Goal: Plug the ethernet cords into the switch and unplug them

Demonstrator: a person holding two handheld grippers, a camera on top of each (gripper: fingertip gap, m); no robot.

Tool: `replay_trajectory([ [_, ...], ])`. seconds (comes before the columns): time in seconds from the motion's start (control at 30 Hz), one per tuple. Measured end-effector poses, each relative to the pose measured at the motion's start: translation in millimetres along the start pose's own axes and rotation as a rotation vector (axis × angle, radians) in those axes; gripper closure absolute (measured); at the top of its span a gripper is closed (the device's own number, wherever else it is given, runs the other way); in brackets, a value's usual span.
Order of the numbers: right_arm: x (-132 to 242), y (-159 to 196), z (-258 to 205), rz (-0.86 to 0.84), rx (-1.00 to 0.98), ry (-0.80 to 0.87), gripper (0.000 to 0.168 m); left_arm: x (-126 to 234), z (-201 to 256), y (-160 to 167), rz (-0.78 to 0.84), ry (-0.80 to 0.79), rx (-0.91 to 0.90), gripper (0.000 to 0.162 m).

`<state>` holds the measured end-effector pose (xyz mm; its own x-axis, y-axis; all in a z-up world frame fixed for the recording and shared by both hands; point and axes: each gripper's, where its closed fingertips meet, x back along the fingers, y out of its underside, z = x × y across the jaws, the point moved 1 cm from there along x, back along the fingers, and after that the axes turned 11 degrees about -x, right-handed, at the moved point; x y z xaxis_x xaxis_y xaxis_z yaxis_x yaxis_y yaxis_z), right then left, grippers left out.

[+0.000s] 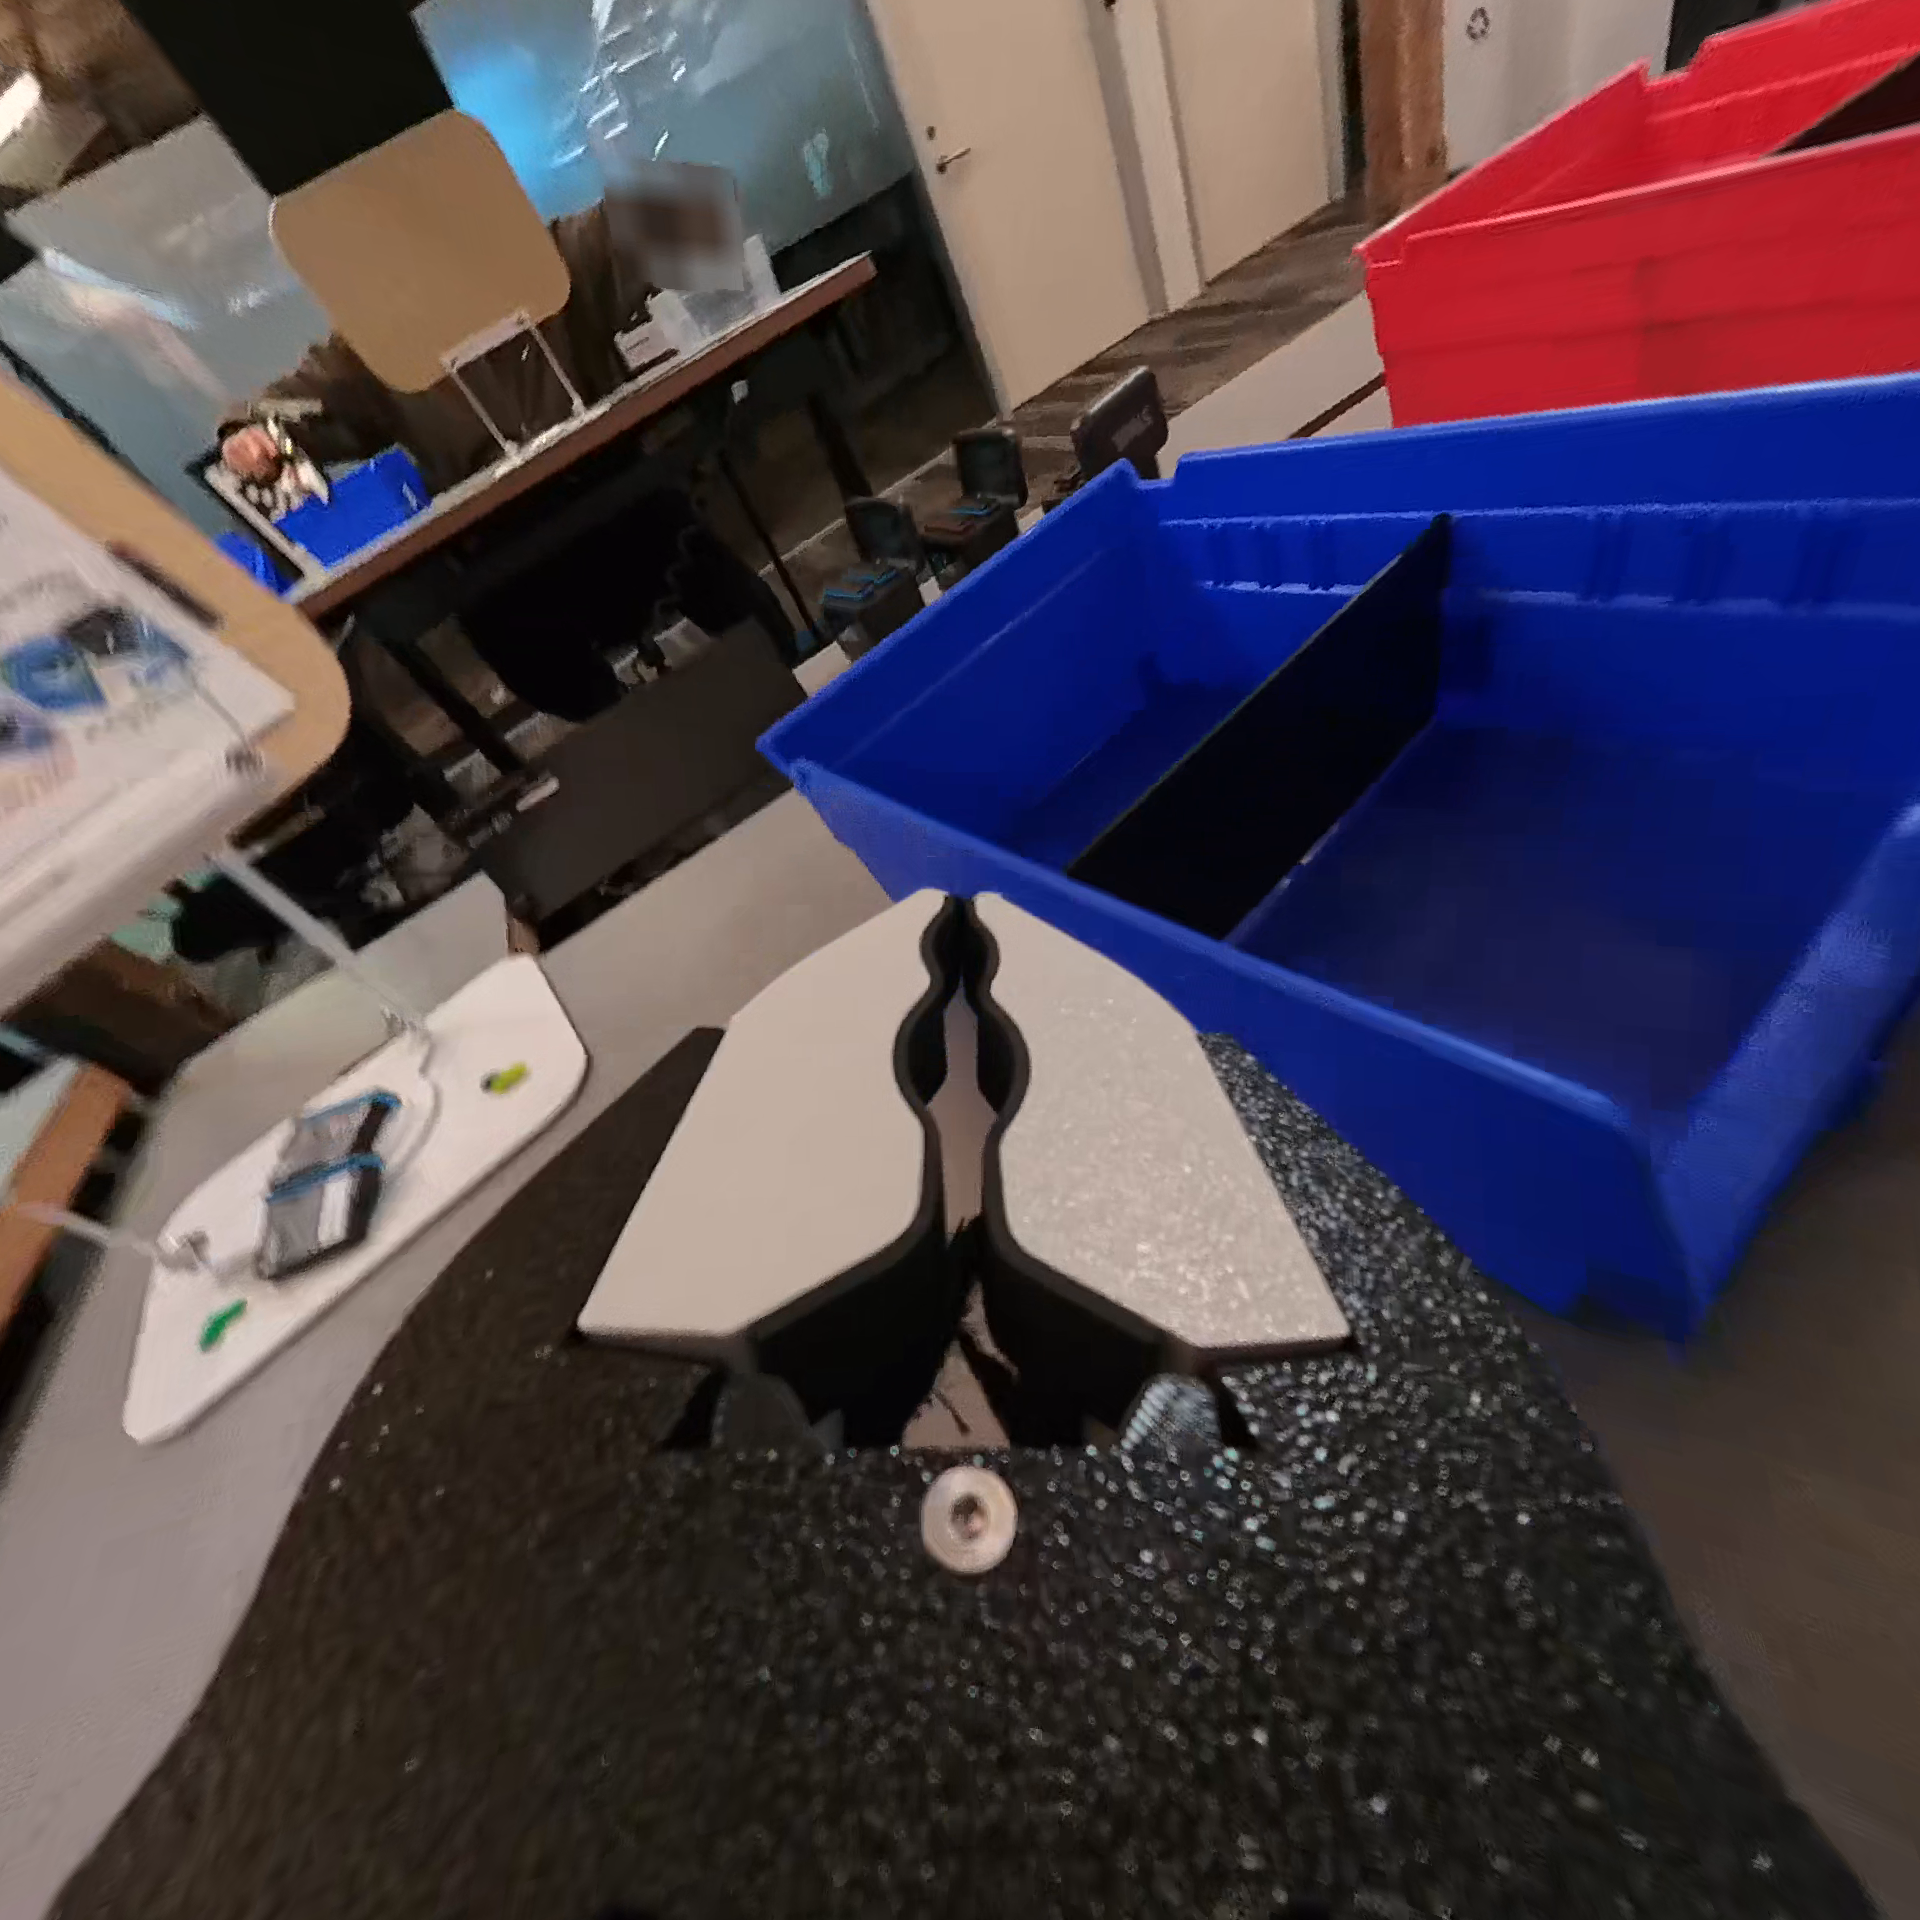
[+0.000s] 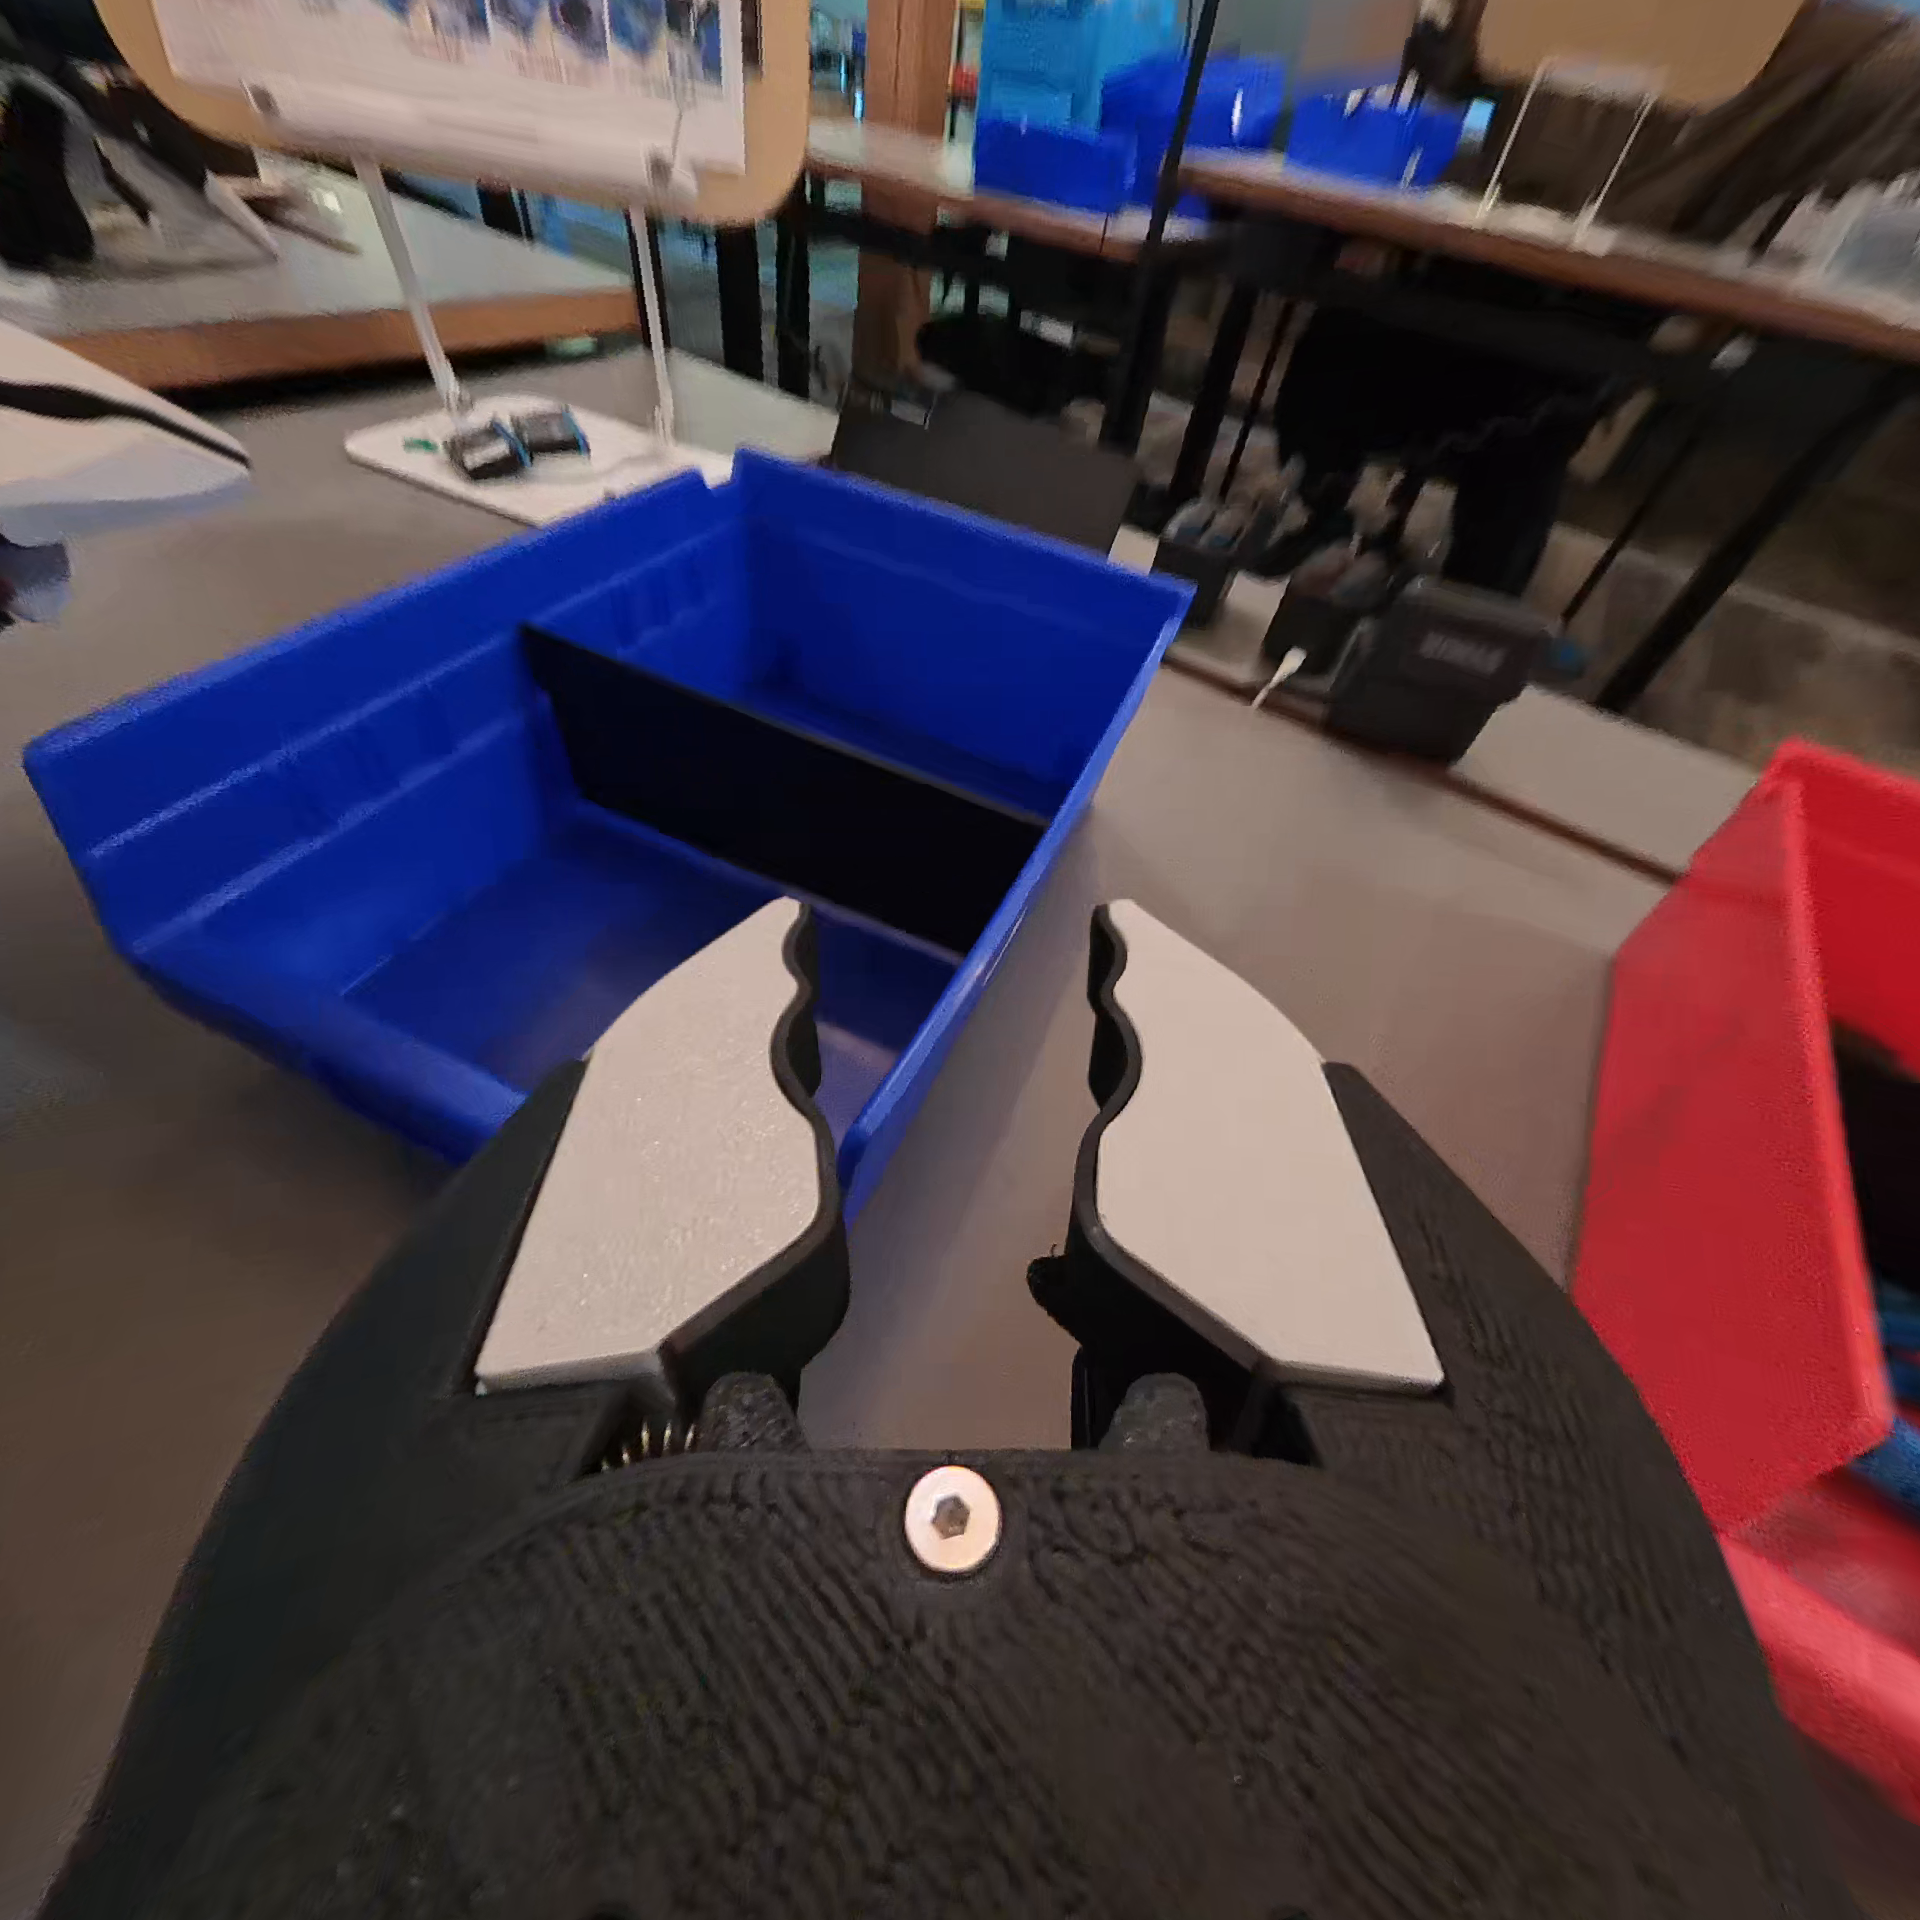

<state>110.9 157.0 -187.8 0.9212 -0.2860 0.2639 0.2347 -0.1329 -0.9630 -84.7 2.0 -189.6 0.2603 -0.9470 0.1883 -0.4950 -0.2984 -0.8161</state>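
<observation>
Our left gripper (image 1: 964,920) has its jaws clenched on nothing, tips just beside the blue bin's (image 1: 1039,831) near wall. Our right gripper (image 2: 951,925) hangs with jaws released over that bin's (image 2: 312,727) corner. A black divider (image 2: 790,790) splits the bin; a red bin (image 2: 1714,1143) sits on the table (image 2: 1299,935) to the right.

Left tool (image 1: 961,920) fingers pressed together, nothing between; right tool (image 2: 951,930) fingers spread, empty
</observation>
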Motion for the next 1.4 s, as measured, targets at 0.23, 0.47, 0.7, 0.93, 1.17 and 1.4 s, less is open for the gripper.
replay_trajectory([
  [0.23, -13, 36, -7, -0.201, 0.011, 0.056, 0.138, 14, 10, 34, -0.025, -0.022, 0.303, 0.147],
  [0.47, -13, 54, -3, -0.295, 0.285, 0.233, 0.153, 10, 34, 28, -0.118, 0.16, 0.443, 0.083],
  [0.7, -6, 58, -14, -0.269, 0.277, 0.217, 0.152, 25, 35, 27, -0.189, 0.204, 0.41, 0.076],
  [0.93, -4, 58, -25, -0.218, 0.321, 0.209, 0.146, 49, 31, 13, -0.112, 0.24, 0.467, 0.069],
  [1.17, -6, 59, -58, -0.126, 0.299, 0.055, 0.141, 42, 40, 2, -0.066, 0.309, 0.625, 0.072],
  [1.4, -2, 51, -58, -0.062, 0.29, -0.015, 0.139, 10, 55, 26, -0.291, 0.255, 0.401, 0.075],
])
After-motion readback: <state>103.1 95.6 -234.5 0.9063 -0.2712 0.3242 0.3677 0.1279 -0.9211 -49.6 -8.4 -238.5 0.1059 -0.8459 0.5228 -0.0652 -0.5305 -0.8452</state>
